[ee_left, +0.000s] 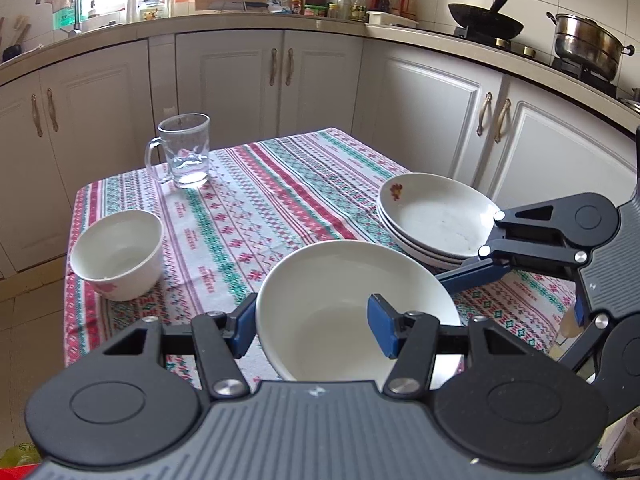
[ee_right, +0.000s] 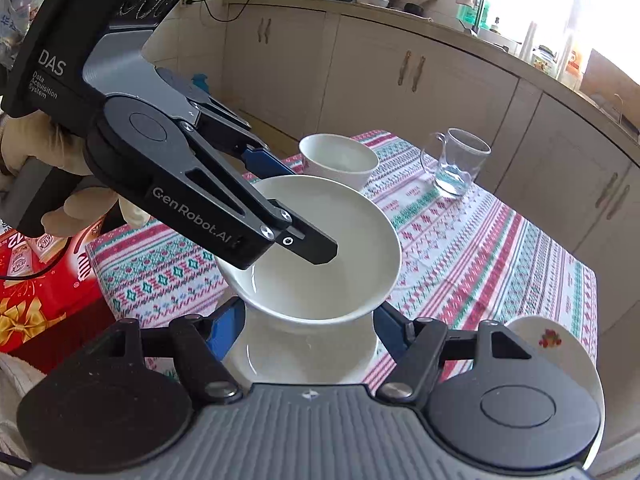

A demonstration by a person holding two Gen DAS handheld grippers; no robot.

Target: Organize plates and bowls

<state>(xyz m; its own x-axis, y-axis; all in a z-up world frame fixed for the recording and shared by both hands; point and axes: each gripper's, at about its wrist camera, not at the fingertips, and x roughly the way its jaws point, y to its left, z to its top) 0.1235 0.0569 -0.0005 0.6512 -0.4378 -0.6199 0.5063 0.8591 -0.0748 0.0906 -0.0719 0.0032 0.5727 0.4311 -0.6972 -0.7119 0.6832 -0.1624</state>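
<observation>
White bowl [ee_left: 340, 300] held above the patterned table [ee_left: 256, 200] — the left gripper [ee_left: 316, 328] jaws pinch its rim wall. The right gripper [ee_right: 308, 328] jaws are clamped on a plate [ee_right: 304, 360] beneath it. Stacked plates [ee_left: 432, 216] and a second bowl [ee_left: 120, 252] sit well apart — a glass mug [ee_left: 184, 152] behind.
</observation>
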